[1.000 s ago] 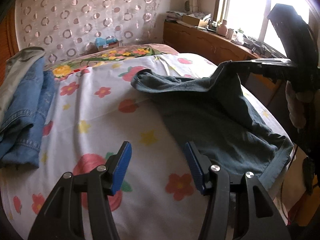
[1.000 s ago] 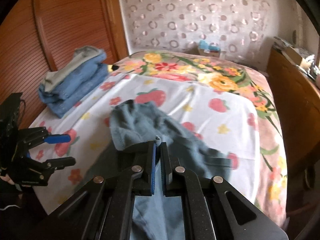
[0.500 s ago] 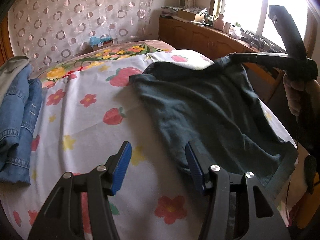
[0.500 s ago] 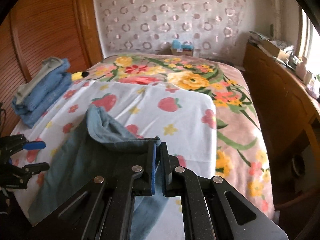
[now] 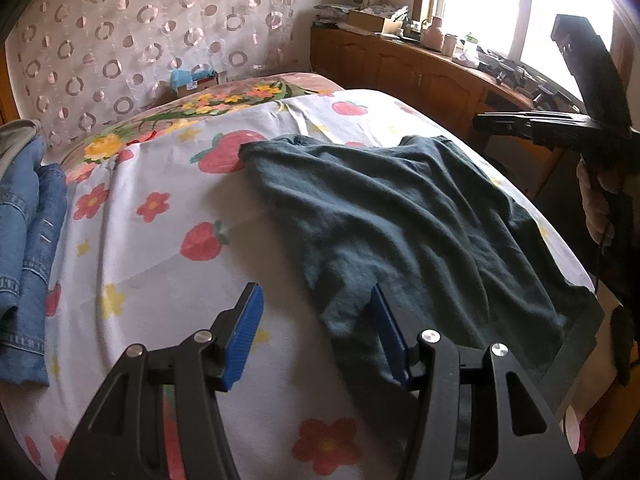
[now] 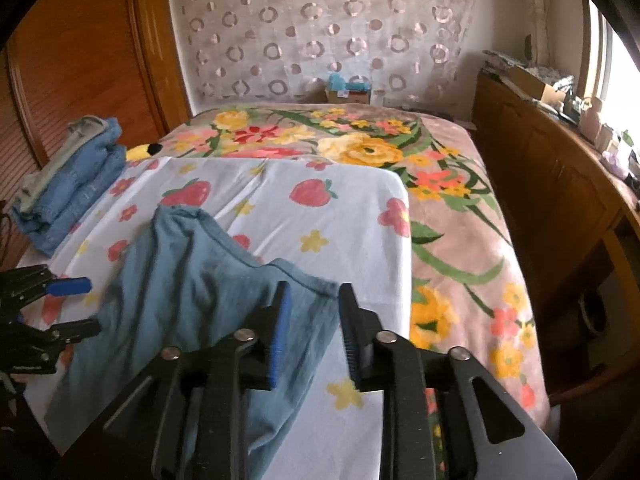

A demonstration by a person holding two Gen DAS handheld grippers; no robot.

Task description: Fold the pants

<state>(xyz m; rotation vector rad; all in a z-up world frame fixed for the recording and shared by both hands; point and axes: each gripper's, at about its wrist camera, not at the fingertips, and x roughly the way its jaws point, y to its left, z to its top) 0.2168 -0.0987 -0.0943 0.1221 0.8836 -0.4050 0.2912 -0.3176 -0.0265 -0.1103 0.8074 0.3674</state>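
Fingers of my right gripper [image 6: 312, 336] were opening low in the centre of the right wrist frame, the hem of the dark teal cotton pants [image 5: 400, 216] lying slack between the blue pads, no longer pinched. My left gripper [image 5: 316, 336] stood with its jaws apart and empty at the bottom of the left wrist frame, one pad over the pants' near edge, the other over the white strawberry-print sheet [image 5: 160, 264].

To do this release well, I judged I should let the cloth drop fully clear before drawing back, so nothing dragged, then smooth the wrinkles before the first fold.

Counted: one pair of pants spread across the centre of the sheet; two grippers; one stack of folded blue denim [image 6: 72, 184] at the left edge, its pieces too bunched to count.
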